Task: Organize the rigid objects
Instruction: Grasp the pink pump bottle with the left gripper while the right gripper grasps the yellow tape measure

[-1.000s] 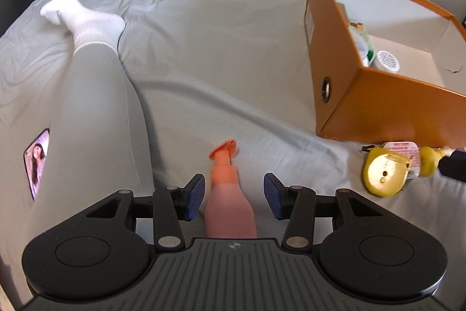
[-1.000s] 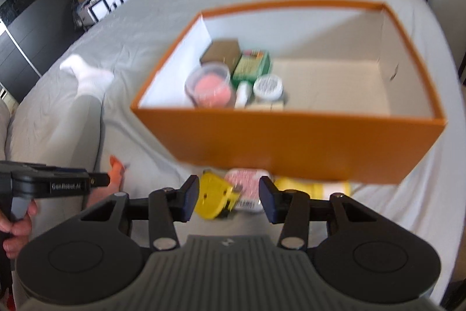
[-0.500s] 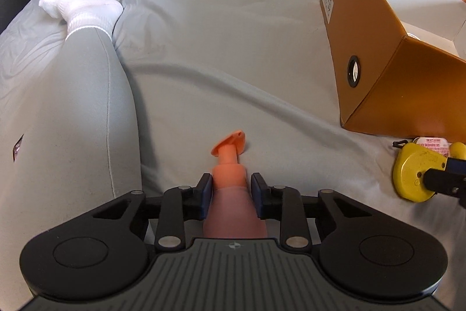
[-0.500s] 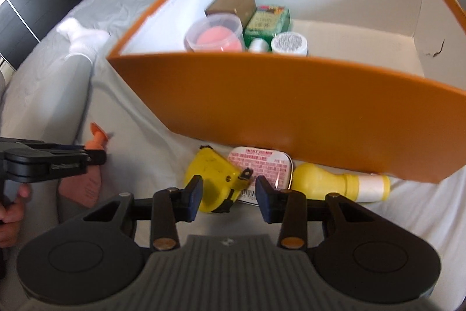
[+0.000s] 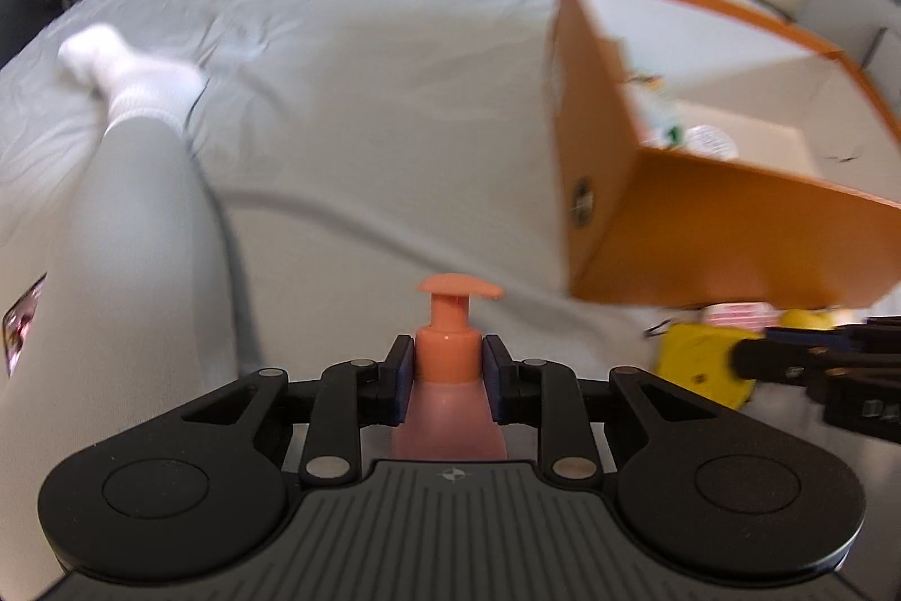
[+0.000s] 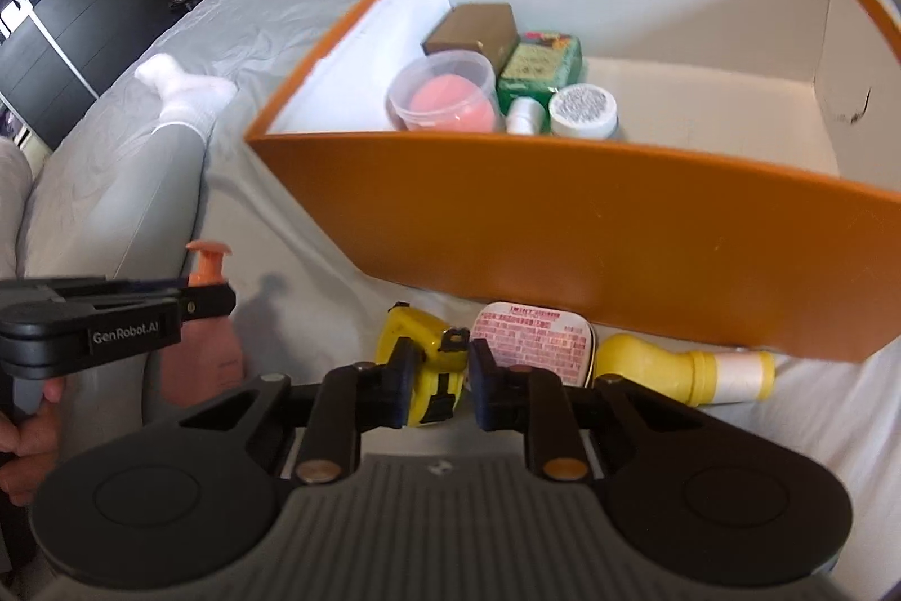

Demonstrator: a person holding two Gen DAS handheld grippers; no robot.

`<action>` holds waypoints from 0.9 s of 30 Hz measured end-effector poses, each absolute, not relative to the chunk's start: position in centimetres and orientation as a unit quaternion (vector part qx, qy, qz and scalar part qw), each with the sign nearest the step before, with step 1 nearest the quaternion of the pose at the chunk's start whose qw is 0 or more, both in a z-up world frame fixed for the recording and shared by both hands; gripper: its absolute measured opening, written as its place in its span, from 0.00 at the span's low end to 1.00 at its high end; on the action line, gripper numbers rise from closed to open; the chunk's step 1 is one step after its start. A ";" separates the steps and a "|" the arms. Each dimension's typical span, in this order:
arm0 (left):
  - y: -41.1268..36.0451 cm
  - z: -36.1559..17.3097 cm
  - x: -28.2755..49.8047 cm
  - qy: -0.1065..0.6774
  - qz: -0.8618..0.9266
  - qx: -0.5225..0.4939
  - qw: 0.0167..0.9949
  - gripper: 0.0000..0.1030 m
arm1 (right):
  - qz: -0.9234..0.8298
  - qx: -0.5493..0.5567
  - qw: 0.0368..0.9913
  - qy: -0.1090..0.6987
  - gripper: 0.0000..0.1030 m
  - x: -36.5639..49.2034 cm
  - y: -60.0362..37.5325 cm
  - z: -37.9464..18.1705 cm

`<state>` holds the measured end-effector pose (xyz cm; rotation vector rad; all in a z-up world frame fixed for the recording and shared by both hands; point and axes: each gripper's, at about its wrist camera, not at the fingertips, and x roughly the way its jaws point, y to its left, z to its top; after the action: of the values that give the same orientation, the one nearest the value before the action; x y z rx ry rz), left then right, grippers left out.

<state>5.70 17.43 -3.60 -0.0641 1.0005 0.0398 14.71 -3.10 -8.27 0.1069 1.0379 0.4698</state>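
The left gripper (image 5: 447, 378) clamps its fingers on the neck of the pink pump bottle (image 5: 447, 404), which stands upright between them, pump head just past the tips. The right gripper (image 6: 436, 390) has its fingers closed against the yellow tape measure (image 6: 422, 364), pinched between the pads on the bed (image 6: 304, 274). Just right of those fingers lie a pink-labelled tin (image 6: 532, 339) and a yellow bottle (image 6: 676, 367) on its side. Beyond the fingertips sits the orange box (image 6: 563, 229), holding several small containers.
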 end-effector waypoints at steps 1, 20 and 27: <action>17.0 -3.2 5.4 0.473 0.007 -0.031 0.881 0.28 | 0.223 0.050 0.842 0.489 0.18 14.5 -3.1 -8.1; 9.7 -3.4 2.8 0.440 -0.108 0.001 0.891 0.27 | 0.180 -0.012 0.840 0.512 0.20 11.0 -5.3 -7.5; 10.4 -3.3 2.0 0.441 -0.102 -0.013 0.892 0.28 | 0.150 0.051 0.819 0.552 0.35 12.9 -6.6 -10.3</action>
<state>2.05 10.40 -3.29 -0.0260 0.9146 -0.2123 12.90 -6.55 -10.31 0.1084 1.1759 0.3186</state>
